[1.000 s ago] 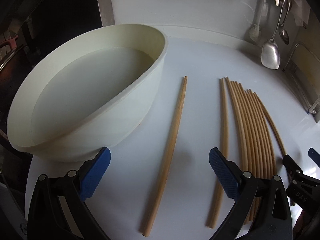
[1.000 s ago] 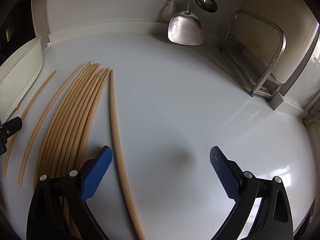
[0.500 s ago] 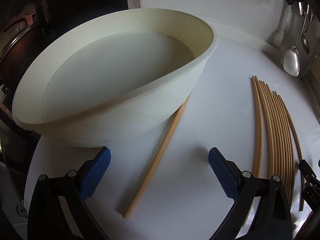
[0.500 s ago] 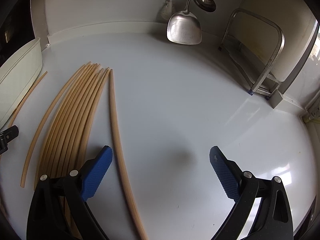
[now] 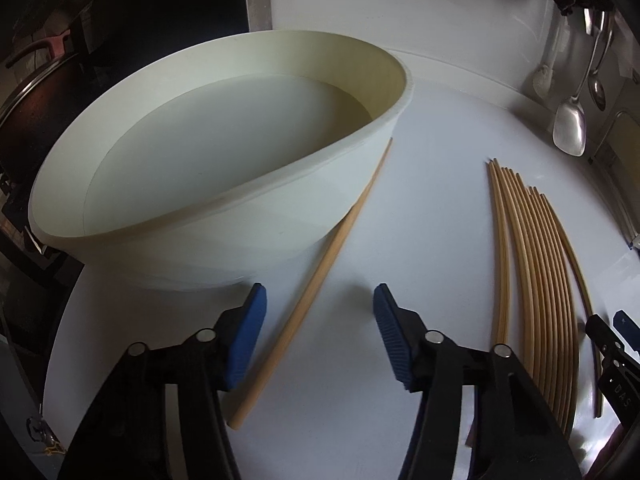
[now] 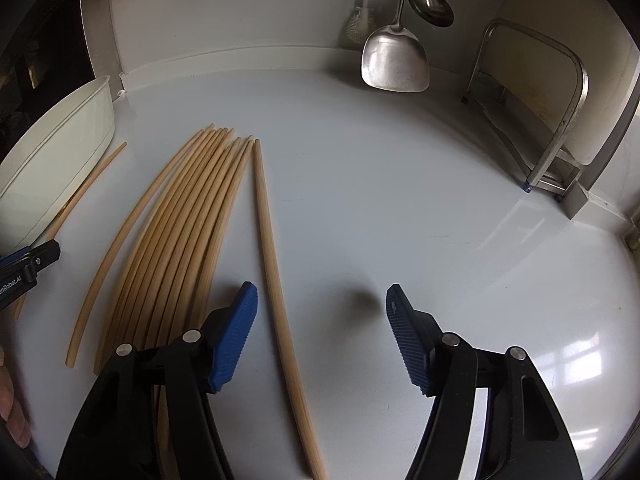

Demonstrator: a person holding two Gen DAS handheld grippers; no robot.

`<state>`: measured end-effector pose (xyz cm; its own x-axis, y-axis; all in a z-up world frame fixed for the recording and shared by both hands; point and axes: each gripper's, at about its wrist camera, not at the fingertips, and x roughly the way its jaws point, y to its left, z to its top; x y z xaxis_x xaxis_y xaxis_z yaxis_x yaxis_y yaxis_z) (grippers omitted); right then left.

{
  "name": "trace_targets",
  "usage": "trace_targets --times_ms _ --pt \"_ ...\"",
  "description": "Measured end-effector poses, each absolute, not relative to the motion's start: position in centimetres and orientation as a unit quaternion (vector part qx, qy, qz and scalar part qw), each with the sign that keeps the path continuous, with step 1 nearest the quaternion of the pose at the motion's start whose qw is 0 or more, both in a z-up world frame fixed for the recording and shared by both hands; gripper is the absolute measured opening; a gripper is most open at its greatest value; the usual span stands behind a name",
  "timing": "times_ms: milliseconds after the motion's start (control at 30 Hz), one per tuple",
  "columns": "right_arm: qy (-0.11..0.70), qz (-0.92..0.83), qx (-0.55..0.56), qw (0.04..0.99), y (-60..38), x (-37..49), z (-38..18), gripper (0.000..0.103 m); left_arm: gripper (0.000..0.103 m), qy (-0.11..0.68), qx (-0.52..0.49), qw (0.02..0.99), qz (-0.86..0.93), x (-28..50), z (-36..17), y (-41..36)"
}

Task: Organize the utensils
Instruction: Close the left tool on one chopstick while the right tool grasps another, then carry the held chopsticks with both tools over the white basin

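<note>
A single wooden chopstick [image 5: 320, 276] lies on the white counter [image 5: 432, 184] against the foot of a big white bowl [image 5: 224, 216]. My left gripper [image 5: 320, 300] straddles it, jaws closing, pads not touching it. A fanned row of several chopsticks [image 5: 536, 280] lies to the right. In the right wrist view the same row [image 6: 180, 232] sits left of a lone chopstick [image 6: 272, 264]. My right gripper [image 6: 320, 300] has this chopstick between its closing jaws, close to the left pad [image 6: 236, 328], with a gap still showing.
A steel spatula [image 6: 394, 60] and a ladle [image 6: 430, 0] hang on the back wall. A metal rack [image 6: 560, 120] stands at the right. A dark pot [image 5: 36, 92] sits beyond the counter's left edge. The left gripper's tip [image 6: 28, 264] shows beside the bowl [image 6: 60, 148].
Both grippers' jaws have narrowed from wide open. The left view has swung towards the bowl, which now looms larger, and the single chopstick lies between the left jaws. The right view barely shifted.
</note>
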<state>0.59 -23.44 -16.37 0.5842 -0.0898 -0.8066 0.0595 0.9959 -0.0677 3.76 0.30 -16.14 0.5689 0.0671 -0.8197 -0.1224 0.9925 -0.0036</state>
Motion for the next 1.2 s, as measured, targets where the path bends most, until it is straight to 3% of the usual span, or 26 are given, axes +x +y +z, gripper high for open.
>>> trace_targets --times_ms 167,233,300,700,1200 --pt "0.456 -0.019 -0.024 0.89 -22.6 0.5 -16.4 0.037 0.01 0.461 -0.014 0.887 0.021 2.9 -15.7 -0.5" --pt "0.457 -0.008 -0.025 0.889 -22.3 0.6 -16.5 0.027 0.007 0.465 -0.007 0.885 0.012 3.0 -15.7 -1.0" --pt "0.459 0.003 -0.025 0.888 -22.1 0.7 -16.5 0.008 0.007 0.47 -0.009 0.883 -0.002 3.1 -15.7 -1.3" --pt "0.46 0.007 0.03 0.888 -23.2 -0.6 -16.0 0.006 0.007 0.489 -0.019 0.869 -0.069 1.9 -14.5 -3.5" --pt "0.434 0.021 0.053 0.899 -22.9 -2.2 -10.1 0.006 0.007 0.459 -0.037 0.883 -0.096 0.9 -7.0 -3.6"
